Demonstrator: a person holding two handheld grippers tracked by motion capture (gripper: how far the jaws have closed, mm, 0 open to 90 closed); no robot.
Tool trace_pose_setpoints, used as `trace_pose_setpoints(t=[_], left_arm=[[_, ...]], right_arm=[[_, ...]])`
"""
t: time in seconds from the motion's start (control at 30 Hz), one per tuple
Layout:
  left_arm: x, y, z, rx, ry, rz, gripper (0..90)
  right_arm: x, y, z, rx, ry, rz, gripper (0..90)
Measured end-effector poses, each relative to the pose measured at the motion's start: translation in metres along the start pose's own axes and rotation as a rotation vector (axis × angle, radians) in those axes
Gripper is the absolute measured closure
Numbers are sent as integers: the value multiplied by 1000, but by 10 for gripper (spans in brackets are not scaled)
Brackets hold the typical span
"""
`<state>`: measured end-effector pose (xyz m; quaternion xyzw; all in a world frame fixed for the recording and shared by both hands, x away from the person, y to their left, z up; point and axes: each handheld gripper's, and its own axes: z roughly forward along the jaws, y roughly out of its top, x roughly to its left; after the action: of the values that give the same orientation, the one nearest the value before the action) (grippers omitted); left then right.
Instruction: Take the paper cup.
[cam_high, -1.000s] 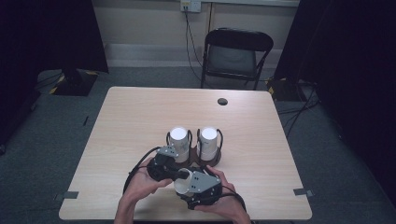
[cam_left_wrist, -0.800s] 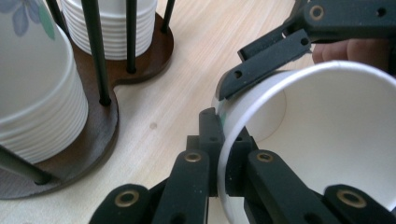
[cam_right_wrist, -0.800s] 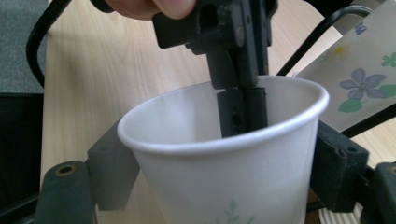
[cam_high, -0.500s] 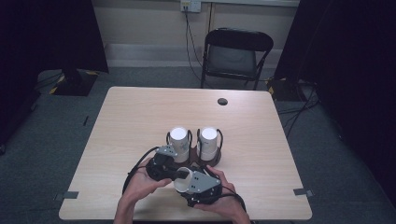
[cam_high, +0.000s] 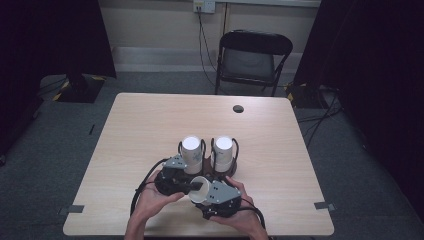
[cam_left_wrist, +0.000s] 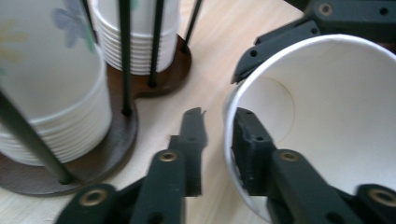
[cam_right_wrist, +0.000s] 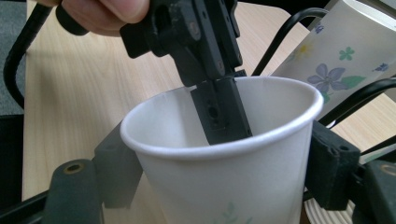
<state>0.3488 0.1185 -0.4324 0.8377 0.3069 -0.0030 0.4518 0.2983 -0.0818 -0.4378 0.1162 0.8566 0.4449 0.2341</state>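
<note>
Two wire holders (cam_high: 222, 170) carry stacked cups (cam_high: 192, 154). The empty white paper cup (cam_high: 200, 189), faintly flower-printed, lies at the holders' 6 o'clock, clamped in the right claw (cam_right_wrist: 219, 186). The left claw (cam_left_wrist: 219, 135), just been opening, straddles its rim loosely.

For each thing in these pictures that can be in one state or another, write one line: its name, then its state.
loose paper cup: tipped on its side, empty
right gripper: shut on the cup's body
left gripper: jaws just been opening, straddling the cup's rim, one inside
two cup stacks: upright in the wire holder
folding chair: unfolded, unoccupied

Black gripper (cam_high: 196, 186) bodies – grey plates, brass screws.
</note>
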Motion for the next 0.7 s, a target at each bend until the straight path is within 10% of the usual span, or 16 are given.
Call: trace_pose_setpoints(t=[0.7], left_arm=[[-8, -9, -4, -142, 173, 8, 381]], right_arm=[[-6, -7, -6, -28, -40, 79, 251]])
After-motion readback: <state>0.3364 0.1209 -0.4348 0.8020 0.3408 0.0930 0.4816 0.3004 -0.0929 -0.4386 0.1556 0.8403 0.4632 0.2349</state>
